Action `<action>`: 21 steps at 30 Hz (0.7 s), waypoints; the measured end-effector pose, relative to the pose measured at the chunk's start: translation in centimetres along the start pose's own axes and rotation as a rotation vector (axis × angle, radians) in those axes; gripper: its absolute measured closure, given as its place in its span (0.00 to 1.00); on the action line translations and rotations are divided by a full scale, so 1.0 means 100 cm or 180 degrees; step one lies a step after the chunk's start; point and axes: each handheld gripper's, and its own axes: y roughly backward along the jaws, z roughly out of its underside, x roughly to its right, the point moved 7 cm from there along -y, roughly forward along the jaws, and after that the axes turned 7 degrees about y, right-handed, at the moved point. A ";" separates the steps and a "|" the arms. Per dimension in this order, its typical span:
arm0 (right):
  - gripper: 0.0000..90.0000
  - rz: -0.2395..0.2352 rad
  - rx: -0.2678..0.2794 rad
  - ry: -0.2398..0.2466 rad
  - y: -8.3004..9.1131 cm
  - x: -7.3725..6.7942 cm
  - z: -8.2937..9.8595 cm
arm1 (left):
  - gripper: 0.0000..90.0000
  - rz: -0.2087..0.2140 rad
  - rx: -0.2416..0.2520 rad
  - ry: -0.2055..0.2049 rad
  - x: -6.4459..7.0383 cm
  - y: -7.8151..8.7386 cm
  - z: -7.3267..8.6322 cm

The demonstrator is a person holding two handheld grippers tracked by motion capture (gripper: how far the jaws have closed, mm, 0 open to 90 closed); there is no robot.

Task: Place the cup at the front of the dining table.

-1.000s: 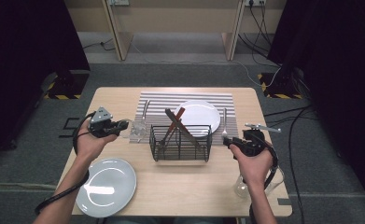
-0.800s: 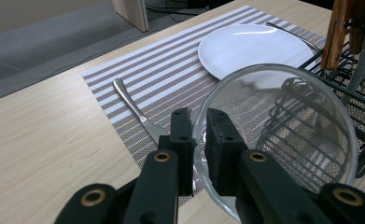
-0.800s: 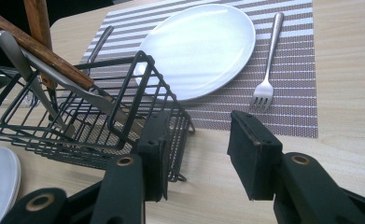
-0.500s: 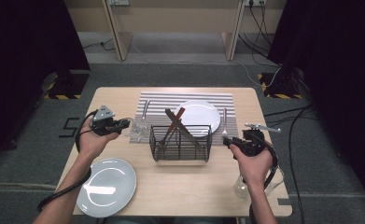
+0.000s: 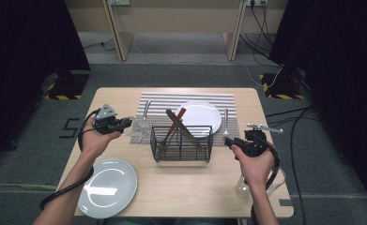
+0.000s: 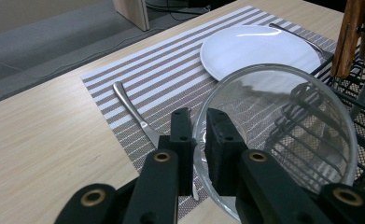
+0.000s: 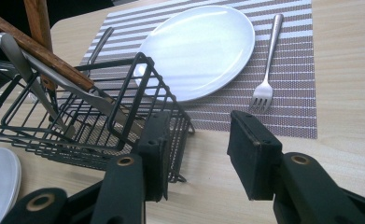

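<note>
Left gripper (image 6: 198, 140): jaws nearly closed, clamped on the rim of a clear glass (image 6: 283, 140), one jaw inside the rim and one outside. In the high view the glass (image 5: 138, 126) sits at the left edge of the striped placemat (image 5: 190, 98), just left of the black wire basket (image 5: 181, 145); whether it rests on the surface or is lifted clear cannot be told from these views.

Right gripper (image 7: 196, 154): jaws wide apart, holding nothing. It hovers above the wooden surface (image 5: 195, 187) just right of the basket, pointing toward it.

Basket contents: wooden-handled utensils (image 7: 40, 51) leaning crosswise.

Placemat: a white plate (image 5: 200, 117) at centre, a fork (image 7: 266, 70) to its right, another piece of cutlery (image 6: 133, 109) on the left side beside the glass.

Near left corner of the surface: a second white plate (image 5: 108, 187). Near right: a second clear glass (image 5: 242, 187), partly hidden by the person's right forearm.
</note>
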 end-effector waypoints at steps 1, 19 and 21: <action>0.65 0.0001 0.0001 0.0004 0.000 0.000 0.000 | 0.90 0.0017 -0.0003 0.0009 0.000 -0.001 0.000; 0.65 0.0005 0.0020 -0.0008 0.002 0.002 -0.001 | 0.90 0.0001 -0.0042 0.0049 -0.002 -0.012 -0.001; 0.65 0.0006 0.0021 -0.0016 0.002 0.002 -0.001 | 0.90 -0.0001 -0.0039 0.0058 -0.003 -0.014 -0.003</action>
